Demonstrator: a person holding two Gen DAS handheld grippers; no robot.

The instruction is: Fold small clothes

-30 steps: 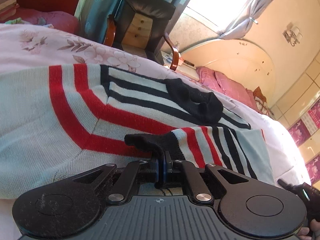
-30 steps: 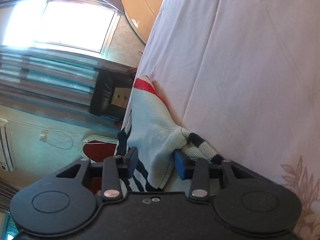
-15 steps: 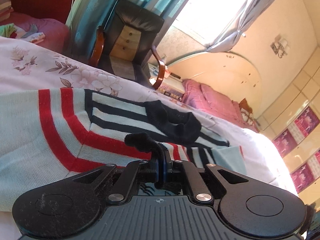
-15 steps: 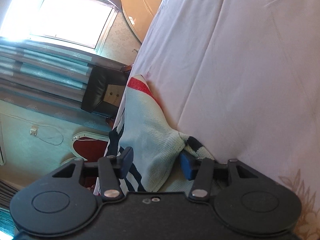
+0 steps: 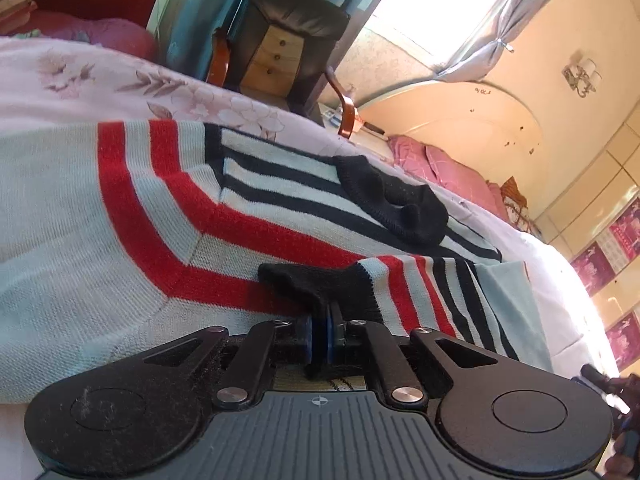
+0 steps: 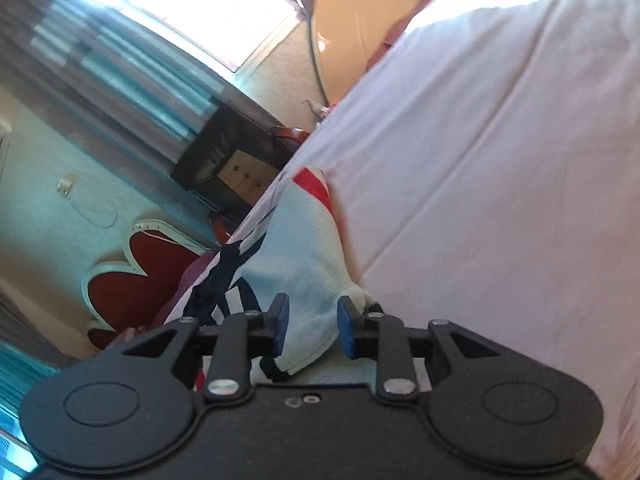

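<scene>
We've got the striped sweater (image 5: 168,216) lying flat on the bed (image 5: 80,80), pale blue knit w/ red and navy bands, spread over the floral cover toward the bed's near edge. One sleeve is doubled back over the body, its black cuff (image 5: 316,280) toward us; the other black cuff (image 5: 396,208) rests further up, on the navy stripes. That reads as sleeves-in, the first folds of the job.

Our left gripper (image 5: 319,338) has its jaws pinched tight on the near cuff, a scrap of black knit squeezed between the blue pads. We judge the hold is there to steer the sleeve across the body w/o dragging the rest. It points down at a moderate slant toward the cloth.

Our right gripper (image 6: 310,328) sits at the sweater's other side, by the plain sheet. A pale blue fold of the knit (image 6: 304,280) sits between its jaws, which have just been closing and stand narrow; whether the pads press it yet we can't tell, tho gaps show either side. Its view is canted, so the wrist is rolled, gripper also angled down. A hand (image 5: 624,452) shows at the left view's lower right corner.
</scene>
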